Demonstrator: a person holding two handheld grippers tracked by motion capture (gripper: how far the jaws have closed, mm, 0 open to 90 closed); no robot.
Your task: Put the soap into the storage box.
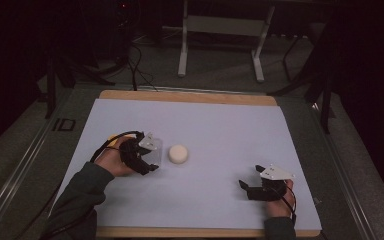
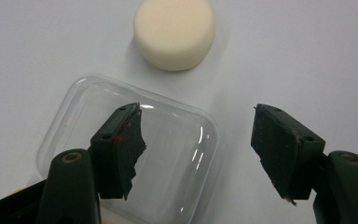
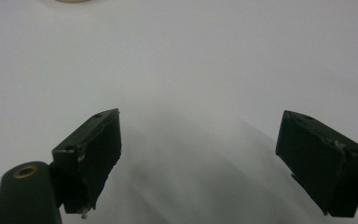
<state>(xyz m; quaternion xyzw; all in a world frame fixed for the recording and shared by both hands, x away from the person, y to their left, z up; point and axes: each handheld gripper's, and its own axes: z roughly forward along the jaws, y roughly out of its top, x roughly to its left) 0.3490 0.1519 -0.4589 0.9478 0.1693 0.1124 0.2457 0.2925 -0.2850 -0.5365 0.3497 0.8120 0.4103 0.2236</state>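
The left gripper is hovering over the left middle of the white sheet, held in the person's left hand. In the left gripper view, its two black jaws are standing apart with a clear gap between them. One jaw is lying over a clear plastic lid, a rounded-square transparent shell resting on the sheet; the other jaw is sitting out past the lid's edge, over bare sheet. One edge of the lid is therefore lying between the jaws, but neither pad is visibly pressing on the plastic, so the gripper is spread and pinching nothing. Whether the jaw over the lid is touching its surface cannot be told.

Just beyond the lid, close to it, a cream round puck is resting flat on the sheet. In the high view the same puck is lying just to the right of the left gripper, near the middle of the table.

The right gripper is resting low near the front right part of the sheet, well apart from the puck and the lid. In the right gripper view its jaws are spread wide, with bare white sheet between them and nothing touching the pads.
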